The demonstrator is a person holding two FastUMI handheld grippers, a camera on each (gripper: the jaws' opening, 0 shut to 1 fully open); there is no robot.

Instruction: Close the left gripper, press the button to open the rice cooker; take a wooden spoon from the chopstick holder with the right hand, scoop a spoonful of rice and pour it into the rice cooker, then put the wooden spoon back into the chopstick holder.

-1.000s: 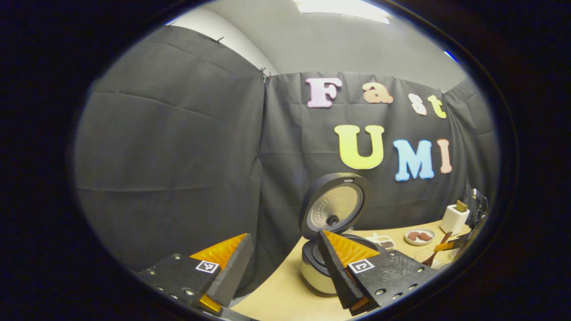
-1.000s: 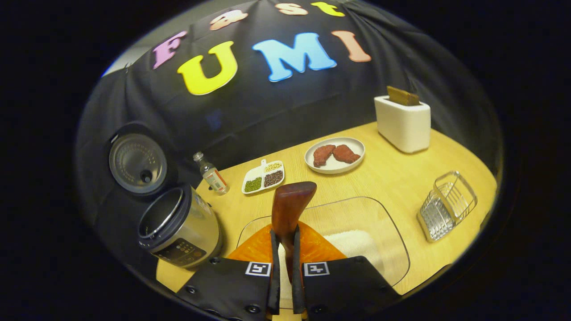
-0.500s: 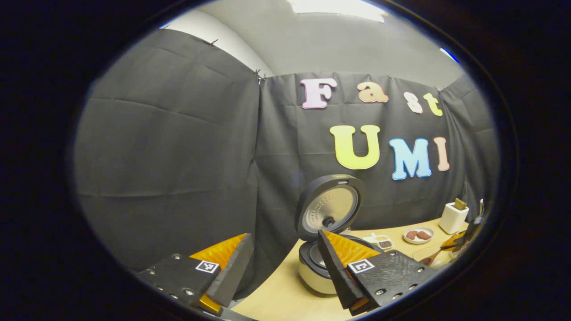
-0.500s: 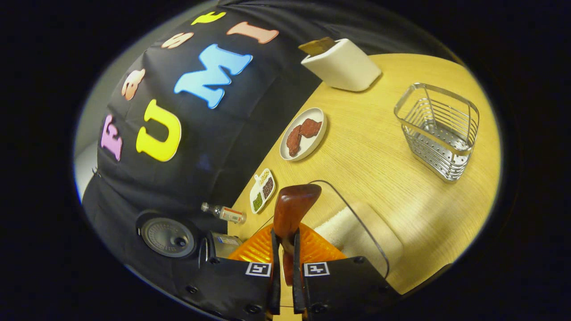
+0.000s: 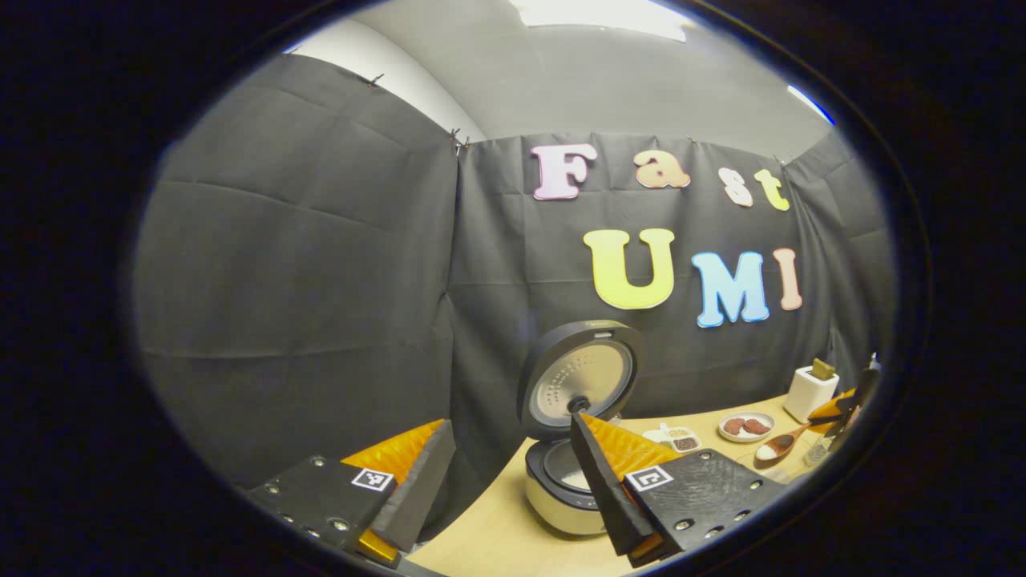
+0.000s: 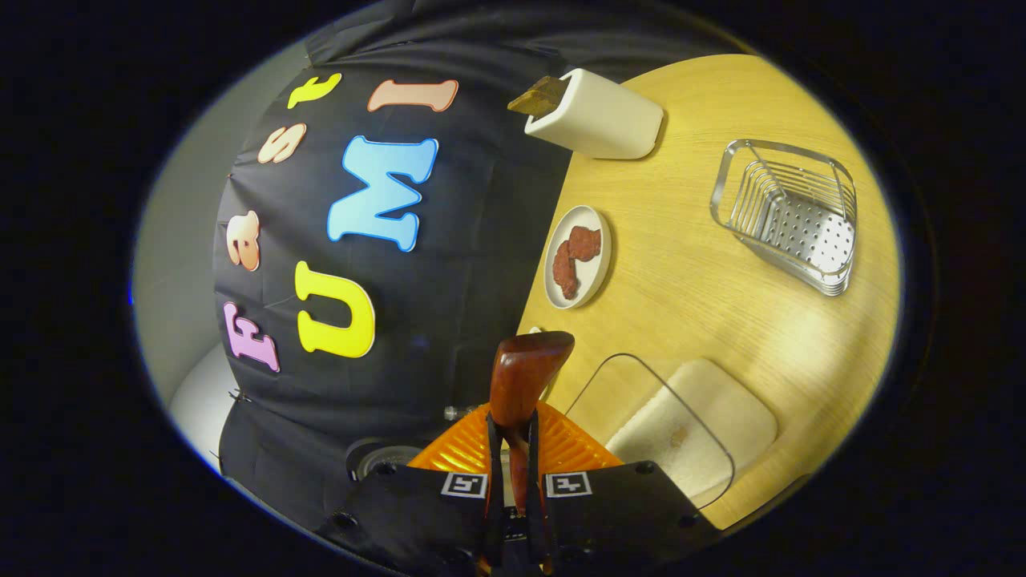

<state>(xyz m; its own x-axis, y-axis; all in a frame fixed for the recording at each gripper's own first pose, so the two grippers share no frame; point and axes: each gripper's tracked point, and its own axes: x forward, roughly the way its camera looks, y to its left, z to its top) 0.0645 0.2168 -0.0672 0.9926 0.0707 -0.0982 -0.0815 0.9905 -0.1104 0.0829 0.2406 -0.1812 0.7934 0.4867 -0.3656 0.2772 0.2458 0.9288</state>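
Observation:
My right gripper (image 6: 510, 422) is shut on the handle of the dark wooden spoon (image 6: 525, 369), which sticks up and forward between its fingers. In the left gripper view that spoon (image 5: 769, 449) hangs above the table at the far right with white rice in its bowl, held by the right gripper (image 5: 848, 399). The rice cooker (image 5: 557, 493) stands with its lid (image 5: 581, 383) up, just behind my left gripper (image 5: 510, 422), which is open and holds nothing. The wire chopstick holder (image 6: 789, 210) stands on the table. A glass tray of rice (image 6: 693, 417) lies below the spoon.
A white toaster (image 6: 601, 120) stands at the back of the wooden table (image 6: 697, 280). A plate of meat (image 6: 577, 255) lies near the cloth wall. In the left gripper view a small divided dish (image 5: 677, 438) sits between the cooker and the plate of meat (image 5: 745, 426).
The right gripper has rolled and risen with the spoon, lifting it out of the glass tray with rice in its bowl. The left gripper has drifted slightly, still open.

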